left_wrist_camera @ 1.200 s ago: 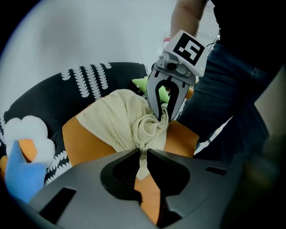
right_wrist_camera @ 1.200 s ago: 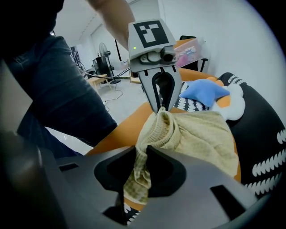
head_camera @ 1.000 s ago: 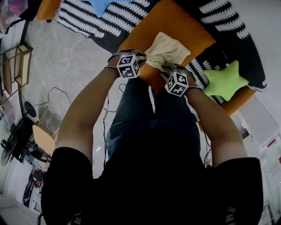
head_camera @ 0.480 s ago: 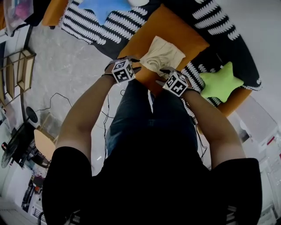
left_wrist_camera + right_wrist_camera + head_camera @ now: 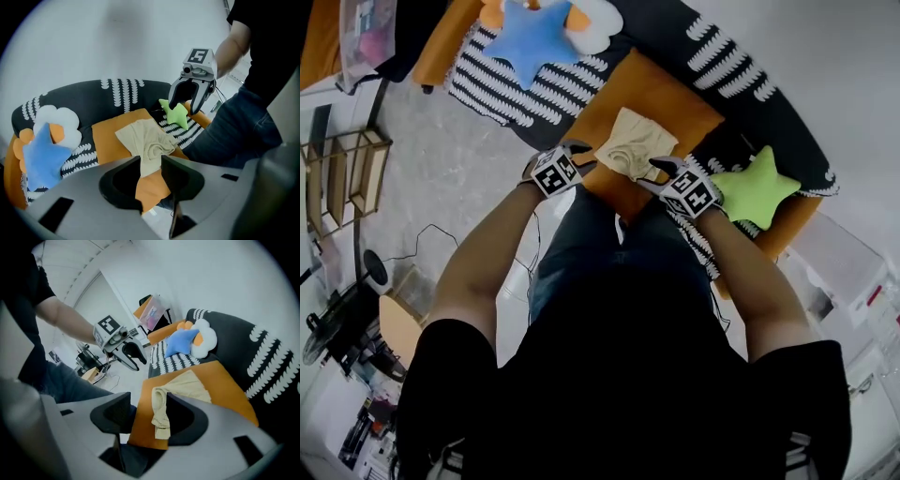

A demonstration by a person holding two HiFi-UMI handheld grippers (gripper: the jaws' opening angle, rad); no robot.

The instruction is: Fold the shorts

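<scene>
Left tongs [image 5: 151, 163] and right tongs [image 5: 149, 405] spread, just above crumpled shorts [image 5: 635, 143].

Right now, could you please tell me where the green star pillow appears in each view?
Head view: right of centre, green star pillow.
Left gripper view: just right of centre, above the beige shorts.
Right gripper view: not in it.
Shared landmark: the beige shorts on the orange cushion.

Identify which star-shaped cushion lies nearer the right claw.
The green star cushion: it sits just beside the right claw, while the blue star cushion lies far off at the sofa's other end.
</scene>
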